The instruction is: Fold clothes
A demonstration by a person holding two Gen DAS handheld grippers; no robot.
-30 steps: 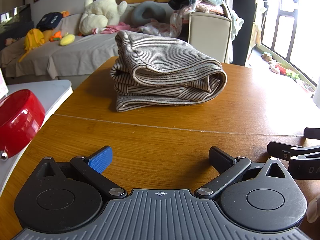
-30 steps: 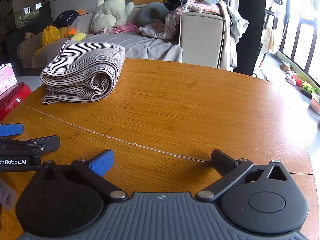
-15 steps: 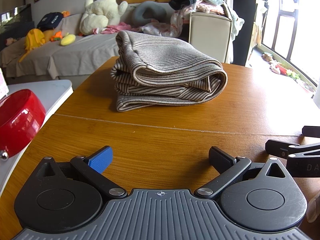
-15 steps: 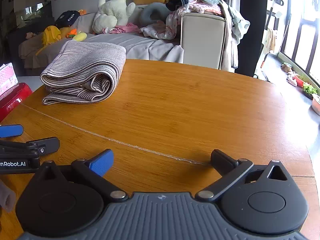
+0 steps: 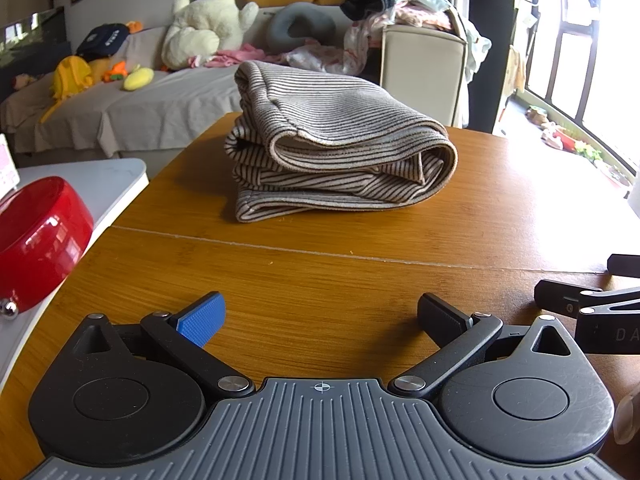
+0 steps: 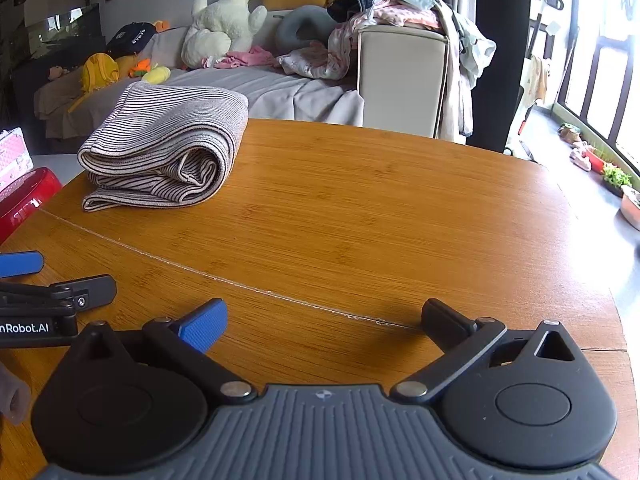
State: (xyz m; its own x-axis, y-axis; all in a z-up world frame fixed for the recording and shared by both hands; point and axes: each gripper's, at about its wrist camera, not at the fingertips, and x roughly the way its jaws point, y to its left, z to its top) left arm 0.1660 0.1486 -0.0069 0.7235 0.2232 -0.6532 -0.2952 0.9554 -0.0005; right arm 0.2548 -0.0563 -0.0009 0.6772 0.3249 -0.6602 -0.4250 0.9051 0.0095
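A striped grey-and-white garment (image 5: 332, 148) lies folded in a thick stack on the wooden table (image 5: 320, 276), ahead of my left gripper. It also shows in the right wrist view (image 6: 164, 148), at the far left of the table (image 6: 360, 208). My left gripper (image 5: 320, 316) is open and empty, low over the near table, well short of the garment. My right gripper (image 6: 324, 320) is open and empty, beside the left one. Each gripper shows at the edge of the other's view.
A red bowl (image 5: 36, 240) sits on a white side table (image 5: 100, 180) at the left. Behind the table stand a sofa (image 5: 160, 108) with plush toys and a beige chair (image 6: 400, 76) heaped with clothes. The table's round edge falls away at the right.
Both grippers have crept slightly; the garment looks a touch nearer in the right wrist view. Both stay open, and the garment has not moved.
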